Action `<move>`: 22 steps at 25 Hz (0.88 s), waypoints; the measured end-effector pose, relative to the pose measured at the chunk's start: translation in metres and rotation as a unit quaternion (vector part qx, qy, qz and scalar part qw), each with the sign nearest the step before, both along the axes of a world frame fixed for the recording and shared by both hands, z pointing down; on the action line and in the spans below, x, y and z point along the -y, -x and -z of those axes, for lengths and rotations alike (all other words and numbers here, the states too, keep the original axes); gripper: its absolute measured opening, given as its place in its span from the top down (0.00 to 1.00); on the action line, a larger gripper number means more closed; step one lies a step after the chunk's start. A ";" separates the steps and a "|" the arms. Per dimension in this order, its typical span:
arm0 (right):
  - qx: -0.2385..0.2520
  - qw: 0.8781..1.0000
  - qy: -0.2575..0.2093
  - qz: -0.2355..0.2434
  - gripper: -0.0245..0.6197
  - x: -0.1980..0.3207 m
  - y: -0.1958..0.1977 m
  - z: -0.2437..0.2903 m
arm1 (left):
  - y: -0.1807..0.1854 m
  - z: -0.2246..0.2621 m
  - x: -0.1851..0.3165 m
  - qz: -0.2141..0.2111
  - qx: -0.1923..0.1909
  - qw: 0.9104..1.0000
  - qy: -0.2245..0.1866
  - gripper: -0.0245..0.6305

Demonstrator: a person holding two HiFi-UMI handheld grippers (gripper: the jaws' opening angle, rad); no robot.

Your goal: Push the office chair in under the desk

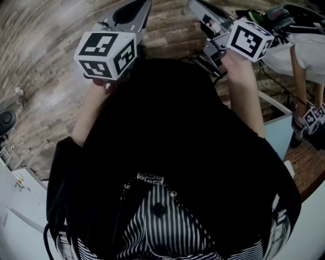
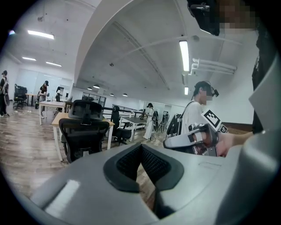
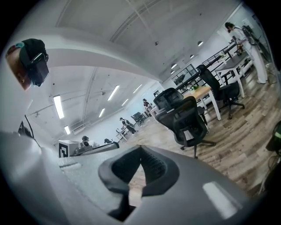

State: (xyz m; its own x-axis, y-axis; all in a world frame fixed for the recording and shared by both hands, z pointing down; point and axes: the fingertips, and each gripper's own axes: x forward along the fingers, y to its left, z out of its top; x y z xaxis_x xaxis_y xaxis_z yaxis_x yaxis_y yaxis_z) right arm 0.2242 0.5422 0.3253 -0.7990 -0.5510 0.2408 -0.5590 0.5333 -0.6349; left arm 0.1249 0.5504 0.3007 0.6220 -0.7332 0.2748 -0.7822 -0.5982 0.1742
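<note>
Layout: both grippers up front, side by side; chair and desk ahead of them.

Head view: left gripper (image 1: 133, 11) is at upper left and right gripper (image 1: 199, 9) at upper right, both over the floor (image 1: 45, 30). Left gripper view: office chair (image 2: 83, 132) stands on the floor left of centre, well apart from the jaws. The desk (image 2: 58, 117) is directly behind it, with one desk end showing on each side of the chair. The right gripper is at the right, with another person (image 2: 195, 114) behind it. Right gripper view: the office chair is right of centre with the desk behind it, a second chair (image 3: 219, 88) is further right past the desk, and the left gripper is at the left.
</note>
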 end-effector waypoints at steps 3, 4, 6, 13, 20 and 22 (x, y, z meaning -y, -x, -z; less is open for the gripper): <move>-0.003 1.000 0.004 -0.001 0.96 0.046 0.025 0.007 | 0.030 0.008 0.053 0.013 -0.015 1.000 0.006 0.96; -0.004 1.000 0.005 0.000 0.96 0.061 0.034 0.007 | 0.041 0.008 0.070 0.017 -0.017 1.000 0.006 0.96; -0.009 1.000 0.004 0.001 0.96 0.085 0.049 0.003 | 0.056 0.003 0.096 0.018 -0.021 1.000 0.005 0.96; -0.024 1.000 -0.001 -0.014 0.96 0.143 0.087 0.013 | 0.085 0.003 0.154 -0.007 -0.028 1.000 0.010 0.96; -0.026 0.999 0.000 -0.028 0.96 0.198 0.120 0.003 | 0.109 -0.008 0.212 -0.043 -0.032 0.999 0.005 0.96; -0.025 0.999 0.000 -0.036 0.96 0.210 0.127 -0.001 | 0.114 -0.015 0.225 -0.052 -0.017 0.998 0.001 0.96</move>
